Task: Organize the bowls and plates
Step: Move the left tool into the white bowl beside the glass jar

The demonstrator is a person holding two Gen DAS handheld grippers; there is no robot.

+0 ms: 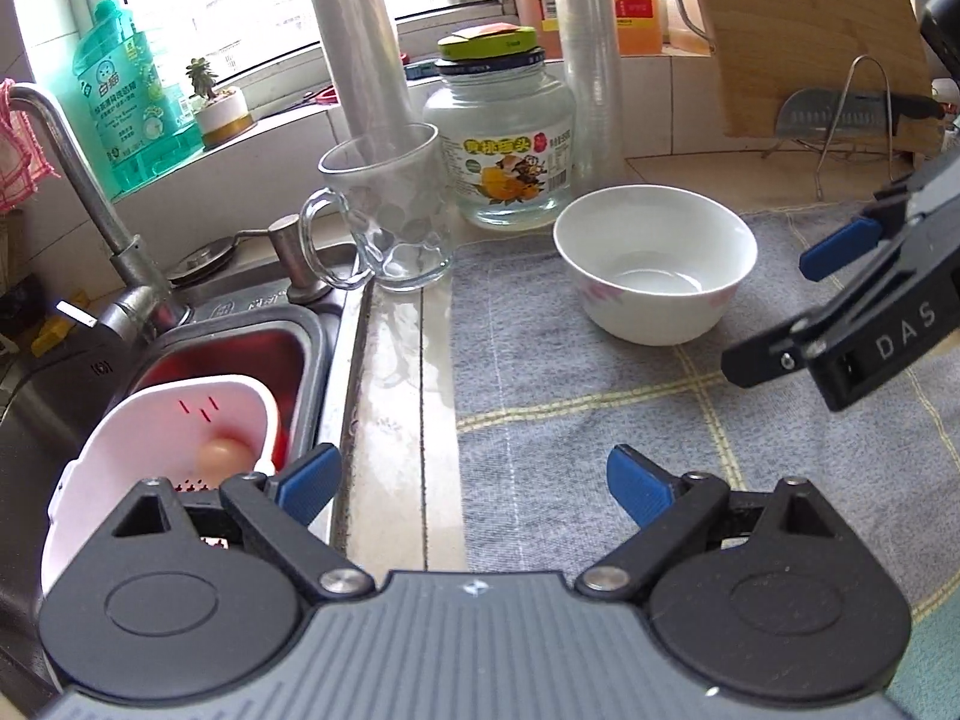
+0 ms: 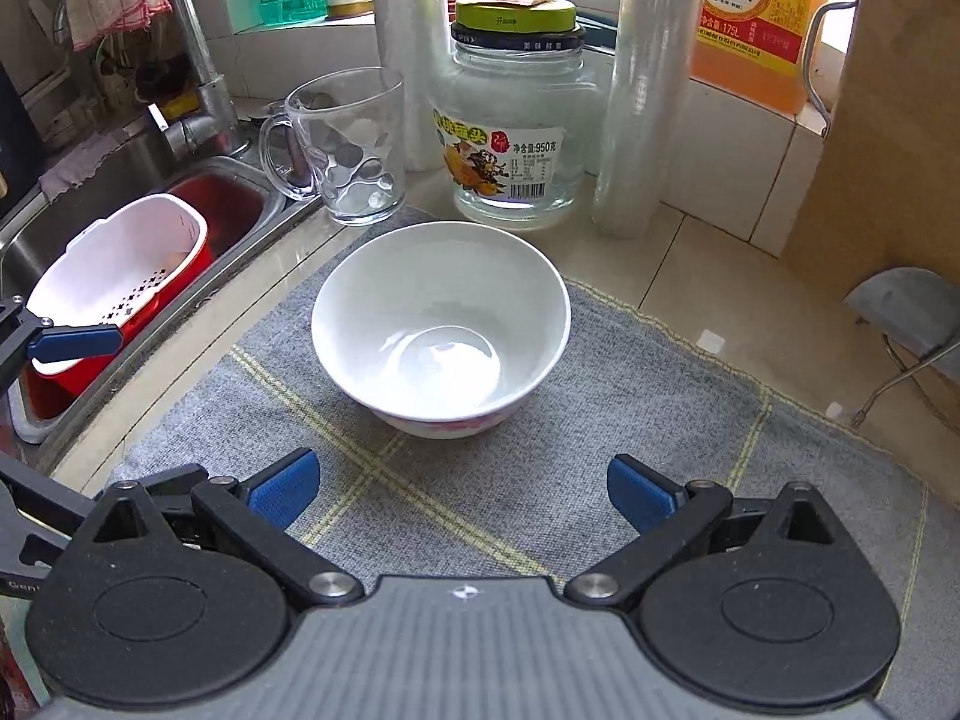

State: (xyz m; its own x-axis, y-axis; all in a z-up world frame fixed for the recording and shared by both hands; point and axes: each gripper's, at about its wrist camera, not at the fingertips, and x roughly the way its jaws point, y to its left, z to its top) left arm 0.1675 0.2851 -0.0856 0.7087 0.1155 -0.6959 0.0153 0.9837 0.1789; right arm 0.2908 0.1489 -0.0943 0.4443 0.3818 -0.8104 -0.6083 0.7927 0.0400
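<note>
Your left gripper (image 1: pixel 474 483) sits low at the near left, jaws spread wide with nothing between them. Your right gripper (image 2: pixel 462 492) hangs to its right and slightly farther, jaws equally wide apart, fingers (image 1: pixel 840 243) angled leftward.

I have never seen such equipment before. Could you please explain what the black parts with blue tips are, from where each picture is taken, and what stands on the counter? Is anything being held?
The black parts are two hand-held grippers; a person carries one in each hand. Each has a camera looking forward along its two blue-tipped fingers.

One picture comes from the left gripper, the other from the right gripper. Both are open and hold nothing.

On the grey cloth mat stands an empty white bowl. Behind it are a glass mug and a glass jar with a green lid. In the sink sits a white strainer basket inside a red tub.
</note>
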